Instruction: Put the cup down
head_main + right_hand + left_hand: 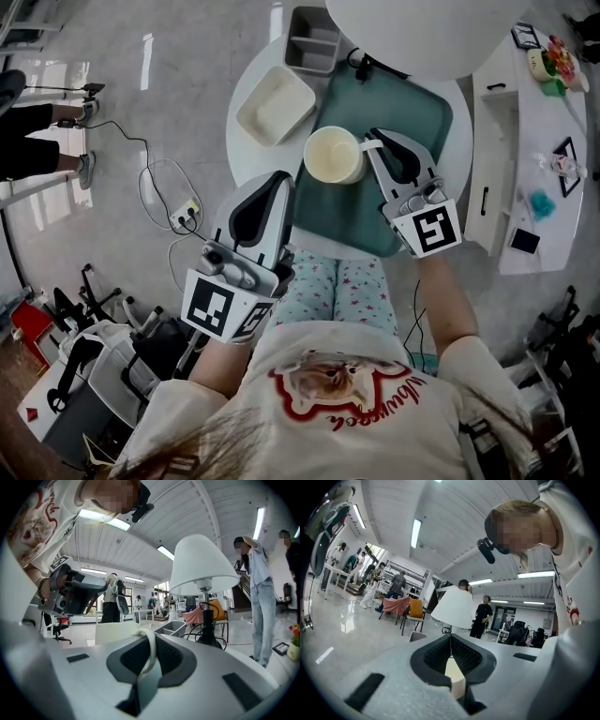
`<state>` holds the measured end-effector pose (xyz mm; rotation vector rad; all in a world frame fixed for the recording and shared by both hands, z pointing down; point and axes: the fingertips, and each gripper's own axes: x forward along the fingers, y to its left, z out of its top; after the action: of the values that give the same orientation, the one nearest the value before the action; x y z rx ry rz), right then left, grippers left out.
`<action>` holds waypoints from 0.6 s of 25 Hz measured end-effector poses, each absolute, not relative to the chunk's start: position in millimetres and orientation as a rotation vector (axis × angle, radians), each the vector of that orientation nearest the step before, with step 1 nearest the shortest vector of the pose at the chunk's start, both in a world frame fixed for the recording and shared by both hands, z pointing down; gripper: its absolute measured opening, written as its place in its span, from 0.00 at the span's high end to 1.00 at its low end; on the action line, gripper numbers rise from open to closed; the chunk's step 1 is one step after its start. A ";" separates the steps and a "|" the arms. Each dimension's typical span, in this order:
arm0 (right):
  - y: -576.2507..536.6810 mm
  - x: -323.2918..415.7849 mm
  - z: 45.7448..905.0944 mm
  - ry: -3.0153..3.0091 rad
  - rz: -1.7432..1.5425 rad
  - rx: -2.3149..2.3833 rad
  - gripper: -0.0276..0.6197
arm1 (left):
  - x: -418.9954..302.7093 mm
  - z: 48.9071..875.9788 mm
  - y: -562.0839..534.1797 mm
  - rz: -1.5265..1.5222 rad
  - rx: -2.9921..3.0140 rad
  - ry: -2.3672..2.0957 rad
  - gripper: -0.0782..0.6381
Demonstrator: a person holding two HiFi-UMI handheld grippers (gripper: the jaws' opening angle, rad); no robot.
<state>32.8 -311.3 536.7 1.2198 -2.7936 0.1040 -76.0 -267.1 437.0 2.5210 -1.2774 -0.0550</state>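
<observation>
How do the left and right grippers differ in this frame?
The right gripper is shut on the cup, pinching its handle; the left gripper is shut on nothing. The right gripper reaches over the green tray; the left gripper is held further back, nearer the person's body. Both have their jaws closed.

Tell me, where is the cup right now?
In the head view the cup is mid-picture over the tray, its handle pinched by the right hand-held gripper, with the tub to its left.
</observation>
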 end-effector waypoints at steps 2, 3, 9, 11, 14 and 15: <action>-312.3 27.0 537.3 -2.790 0.112 1.196 0.88 | -76.2 437.6 -268.1 -0.052 2.519 -1.279 0.87; -312.2 23.9 536.8 -2.798 0.112 1.181 0.88 | -76.5 437.5 -268.6 -0.052 2.518 -1.280 0.87; -311.0 18.9 543.2 -2.795 0.134 1.119 0.88 | -74.9 434.9 -269.5 -0.060 2.517 -1.288 0.87; -310.7 17.9 543.7 -2.795 0.141 1.105 0.88 | -74.8 432.9 -269.8 -0.062 2.518 -1.292 0.87; -311.0 18.0 542.5 -2.795 0.149 1.103 0.88 | -76.0 430.1 -270.0 -0.061 2.516 -1.300 0.87; -311.0 18.2 542.5 -2.793 0.148 1.103 0.88 | -76.2 429.4 -270.0 -0.061 2.516 -1.303 0.87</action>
<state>18.2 -311.0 542.5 1.1026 -2.7932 0.1481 -76.2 -270.0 429.4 2.5157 -1.3028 -0.0608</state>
